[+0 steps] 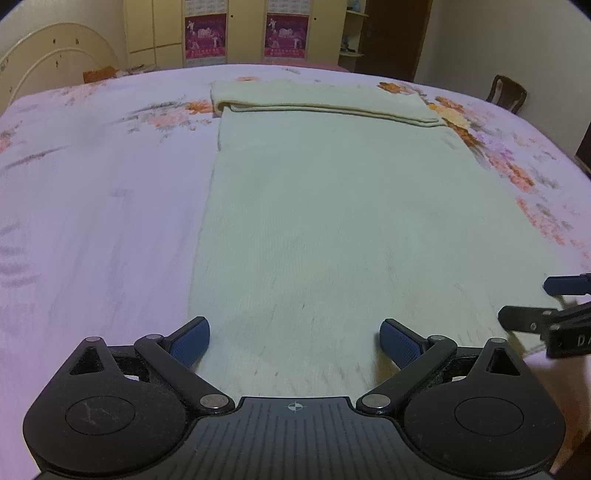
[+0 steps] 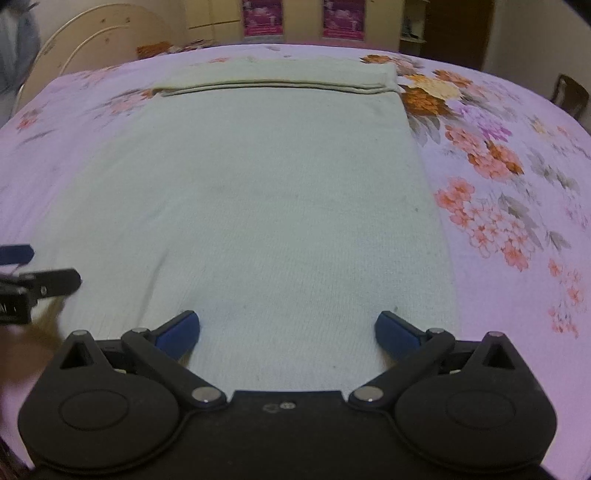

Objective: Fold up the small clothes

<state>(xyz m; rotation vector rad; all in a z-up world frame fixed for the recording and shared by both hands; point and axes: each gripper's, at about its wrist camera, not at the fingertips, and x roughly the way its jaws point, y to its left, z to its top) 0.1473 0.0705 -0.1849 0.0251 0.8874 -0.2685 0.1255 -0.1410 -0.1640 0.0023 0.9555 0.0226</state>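
A pale cream knitted garment (image 1: 332, 221) lies flat on the floral bedsheet (image 1: 92, 184), its far end folded over into a thick band (image 1: 314, 99). It also shows in the right wrist view (image 2: 258, 203), with the folded band (image 2: 280, 79) at the far end. My left gripper (image 1: 294, 343) is open and empty over the garment's near left part. My right gripper (image 2: 287, 334) is open and empty over the near right part. The right gripper shows at the left view's right edge (image 1: 550, 306); the left gripper shows at the right view's left edge (image 2: 33, 273).
The bed's pink sheet has orange flower prints (image 2: 491, 192) to the right of the garment. A cream headboard (image 1: 51, 62) stands at the far left, wardrobes with pink posters (image 1: 243, 33) behind, and a wooden chair (image 1: 506, 92) at the far right.
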